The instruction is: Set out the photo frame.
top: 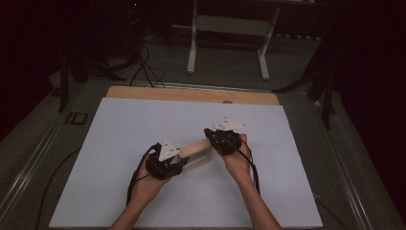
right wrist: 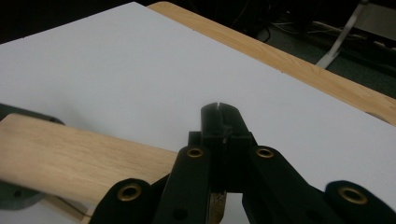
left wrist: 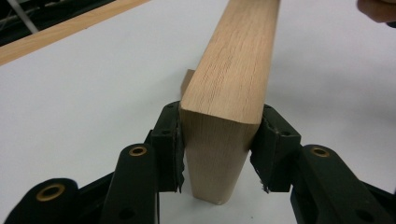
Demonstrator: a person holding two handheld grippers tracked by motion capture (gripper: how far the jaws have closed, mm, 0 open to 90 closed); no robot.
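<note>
Left gripper view puts us right at the action: the left gripper has its jaws either side of the near end of a wooden block, pads set against its sides, so that end looks held. Farther along, in the high view, the block runs from the left gripper up to the right gripper over the white board, with a paler frame-like piece just under it. Right gripper view shows jaws pressed together, with no gap between them. My read: a two-handed placing step; next comes a steady, level lowering. What the right tips pinch is hidden, and the underside piece is hard to identify.
</note>
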